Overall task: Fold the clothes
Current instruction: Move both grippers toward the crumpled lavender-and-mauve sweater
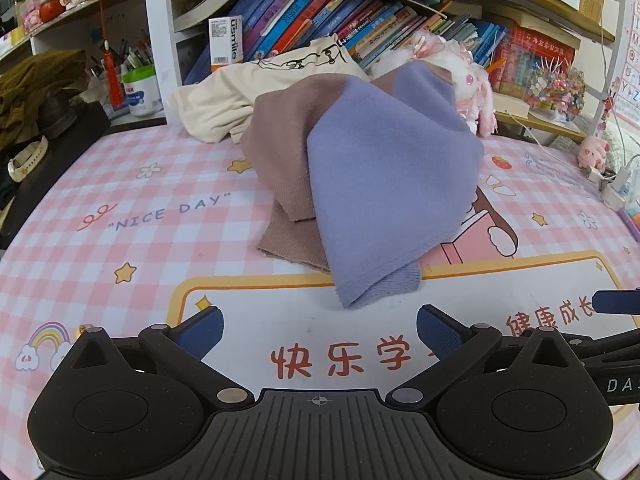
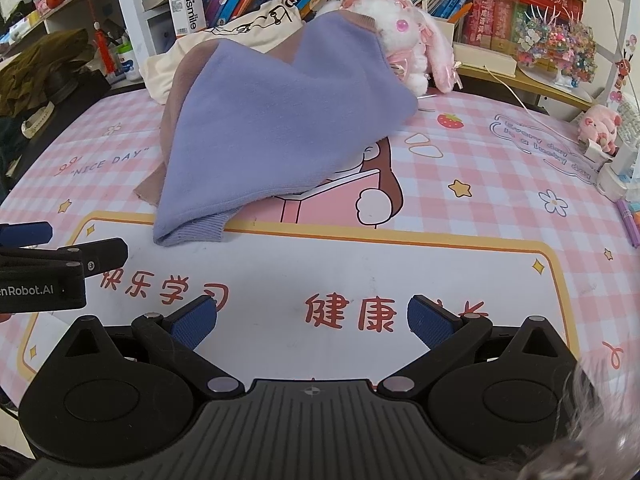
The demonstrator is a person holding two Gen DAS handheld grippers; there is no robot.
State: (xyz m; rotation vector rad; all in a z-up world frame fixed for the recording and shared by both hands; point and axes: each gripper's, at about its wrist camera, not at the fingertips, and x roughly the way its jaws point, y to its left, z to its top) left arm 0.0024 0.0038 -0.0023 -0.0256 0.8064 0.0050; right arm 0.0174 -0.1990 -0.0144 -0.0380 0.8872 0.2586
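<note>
A sweater (image 1: 384, 184) lies heaped on the desk mat (image 1: 120, 240) at mid-frame, with a second garment (image 1: 240, 92) behind it to the upper left. Books (image 1: 320, 16) stand on a shelf behind both. A plush rabbit (image 2: 404, 40) sits just right of the heap, and a small plush pig (image 2: 600, 126) at the far right edge.

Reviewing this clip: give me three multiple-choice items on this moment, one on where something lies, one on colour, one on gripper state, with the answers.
1. Where does the cream garment lie relative to the purple-and-brown sweater?
A. Behind it, toward the bookshelf
B. In front of it, nearest the grippers
C. Folded on top of it

2. What colours is the sweater lying nearest the grippers?
A. Red and white
B. Purple and brown
C. Green and yellow

3. How do the left gripper and right gripper stand?
A. Both shut on the sweater
B. Left shut, right open
C. Both open, holding nothing

Answers: 1 A, the cream cloth sits past the sweater, against the books. 2 B, a purple panel overlaps brown knit. 3 C, only the desk mat shows between each pair of blue pads.
</note>
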